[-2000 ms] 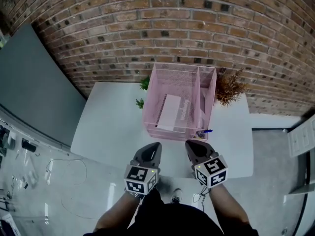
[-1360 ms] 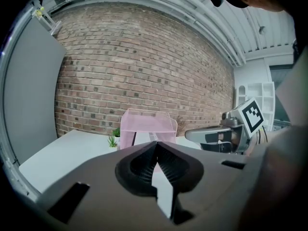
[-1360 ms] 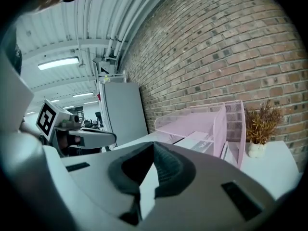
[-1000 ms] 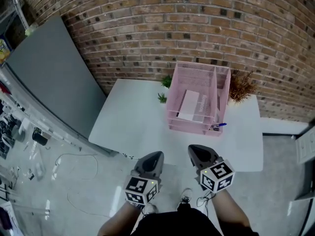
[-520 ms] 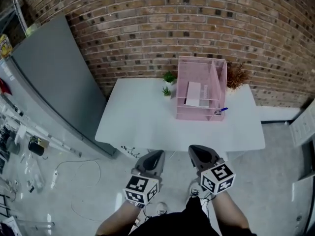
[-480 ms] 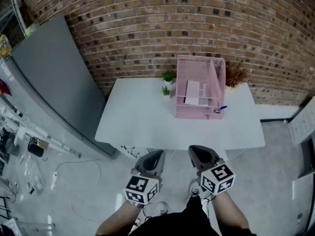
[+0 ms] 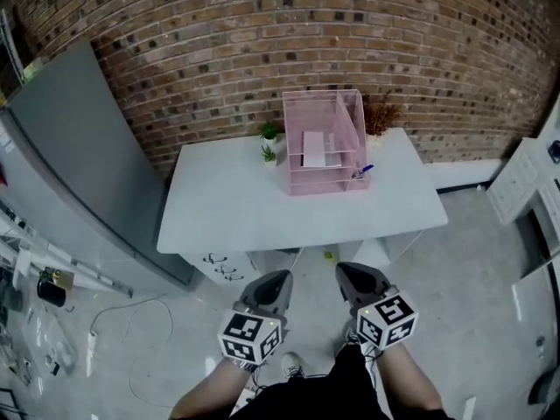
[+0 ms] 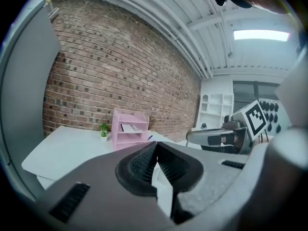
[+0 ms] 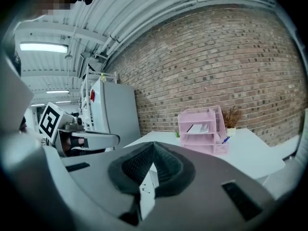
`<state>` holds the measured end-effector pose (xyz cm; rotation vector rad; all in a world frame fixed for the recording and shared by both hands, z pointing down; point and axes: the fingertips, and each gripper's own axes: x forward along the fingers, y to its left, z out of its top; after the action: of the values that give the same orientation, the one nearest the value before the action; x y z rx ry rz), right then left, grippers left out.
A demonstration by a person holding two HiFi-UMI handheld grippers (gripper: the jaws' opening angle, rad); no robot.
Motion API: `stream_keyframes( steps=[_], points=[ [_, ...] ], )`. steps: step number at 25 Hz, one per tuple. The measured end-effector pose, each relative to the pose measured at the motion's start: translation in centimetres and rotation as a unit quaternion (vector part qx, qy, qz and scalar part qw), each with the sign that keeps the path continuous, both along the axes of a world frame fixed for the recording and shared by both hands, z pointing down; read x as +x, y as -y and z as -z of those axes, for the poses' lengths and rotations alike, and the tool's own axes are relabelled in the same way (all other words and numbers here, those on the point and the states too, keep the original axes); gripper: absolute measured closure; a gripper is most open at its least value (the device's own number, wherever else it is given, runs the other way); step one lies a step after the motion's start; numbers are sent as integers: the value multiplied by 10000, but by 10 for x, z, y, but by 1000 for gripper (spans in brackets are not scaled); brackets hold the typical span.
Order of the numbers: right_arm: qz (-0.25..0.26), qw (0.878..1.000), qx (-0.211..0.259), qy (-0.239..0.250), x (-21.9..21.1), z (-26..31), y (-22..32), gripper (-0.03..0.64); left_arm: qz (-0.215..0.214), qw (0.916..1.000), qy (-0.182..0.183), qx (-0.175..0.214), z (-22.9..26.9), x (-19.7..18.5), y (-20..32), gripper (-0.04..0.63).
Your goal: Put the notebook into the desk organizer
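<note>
Both grippers were shut and empty. From the head view, the left gripper [image 7: 273, 280] and the right gripper [image 7: 350, 275] were side by side over the floor, clear of the front edge of the white table [image 7: 227, 217], each with its jaws together. A pink desk organizer [image 7: 322, 103] stood at the table's back edge, right of the middle, with the notebook [image 7: 320, 148] lying flat on a shelf in its wide section. A blue pen [image 7: 363, 171] poked out at the organizer's front right corner. Small green plants [image 7: 269, 135] stood just left of it and a dried brown plant [image 7: 379, 115] just right, against the brick wall [image 7: 262, 33].

Seen from the left gripper view, the left gripper's [image 8: 156, 159] ribbed pads met with nothing between them. Beyond, the organizer [image 8: 118, 134] stood on the table [image 8: 62, 148], with the notebook [image 8: 129, 127] on its shelf.

Seen from the right gripper view, the right gripper [image 9: 153, 161] was likewise closed on nothing. The organizer [image 9: 185, 131] held the notebook [image 9: 199, 128] one shelf below its top, with the pen [image 9: 225, 139] at its lower right.
</note>
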<state>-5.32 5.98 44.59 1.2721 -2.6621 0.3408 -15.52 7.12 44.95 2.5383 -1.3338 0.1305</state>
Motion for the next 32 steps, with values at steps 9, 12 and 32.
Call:
stream_keyframes(
  steps=[9,12,32],
  points=[
    [-108,9997,216,-86,37,26,-24,614,-53,9998,-97,164,22,35,-18,589],
    [1,9997,220,-51,49,30,-28,614,64,9998,-105,138,25,47,-22,589],
    [821,9961,286,141,97,37,-40,614,865,9961,67,164,35,98,-52,589]
  ],
)
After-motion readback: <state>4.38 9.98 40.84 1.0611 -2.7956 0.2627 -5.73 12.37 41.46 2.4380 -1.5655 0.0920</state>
